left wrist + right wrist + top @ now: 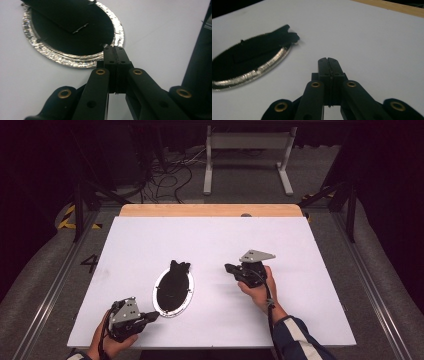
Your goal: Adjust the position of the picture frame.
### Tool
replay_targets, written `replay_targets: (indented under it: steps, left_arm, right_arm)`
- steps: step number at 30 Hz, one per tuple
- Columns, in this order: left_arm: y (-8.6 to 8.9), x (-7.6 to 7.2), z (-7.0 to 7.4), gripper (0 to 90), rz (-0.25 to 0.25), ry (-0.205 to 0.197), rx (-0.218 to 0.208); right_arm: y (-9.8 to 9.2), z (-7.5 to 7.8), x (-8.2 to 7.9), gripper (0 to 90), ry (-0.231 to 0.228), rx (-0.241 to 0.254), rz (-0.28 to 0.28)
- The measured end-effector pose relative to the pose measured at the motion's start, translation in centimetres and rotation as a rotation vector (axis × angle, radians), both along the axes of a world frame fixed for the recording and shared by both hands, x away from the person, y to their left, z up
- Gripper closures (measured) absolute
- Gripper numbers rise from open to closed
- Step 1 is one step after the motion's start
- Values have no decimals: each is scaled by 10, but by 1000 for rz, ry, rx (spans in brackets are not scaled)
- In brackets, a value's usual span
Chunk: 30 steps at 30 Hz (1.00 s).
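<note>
- Lying near the middle of the white table (300, 310), an oval dish with a crinkled silver rim (173, 292) holds a black item (175, 279) whose far end sticks out over the rim.
- Left gripper (154, 316) — jaws pressed together with nothing between them — sits at the dish's near edge; in the left gripper view its tips (115, 51) are right at the foil rim (62, 58).
- Right gripper (229, 268) is also closed and empty, hovering to the right of the dish, apart from it; the right gripper view shows its tips (328, 61) over bare table with the dish (257, 68) off to the side.
</note>
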<state>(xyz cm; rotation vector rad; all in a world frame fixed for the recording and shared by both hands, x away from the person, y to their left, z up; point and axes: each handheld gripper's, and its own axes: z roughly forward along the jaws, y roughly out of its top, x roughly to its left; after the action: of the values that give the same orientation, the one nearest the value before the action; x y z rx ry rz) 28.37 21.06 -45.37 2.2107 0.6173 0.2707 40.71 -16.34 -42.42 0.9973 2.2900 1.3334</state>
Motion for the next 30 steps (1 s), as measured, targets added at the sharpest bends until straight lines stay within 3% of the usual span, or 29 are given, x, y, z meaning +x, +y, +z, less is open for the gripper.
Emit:
replay_targets:
  steps: [11,16,19,22,25,26,30]
  left_arm:
    - [-4,2,-7,900,2,25,11]
    - [-10,0,-9,900,-22,19,25]
    - [-14,2,-10,900,-35,15,23]
    - [-20,4,-13,899,-45,16,53]
    - [-25,4,-14,898,-32,6,74]
    - [-28,4,-13,898,-20,-4,88]
    - [-29,6,-14,899,-18,-9,89]
  right_arm:
    - [62,8,32,900,25,4,83]
    - [90,4,38,900,17,-80,105]
    - [102,3,42,900,13,-99,108]
    - [114,1,48,900,26,-123,110]
    - [124,-2,52,900,37,-132,114]
    - [132,-8,53,900,39,-162,110]
    - [139,-17,55,900,67,-187,101]
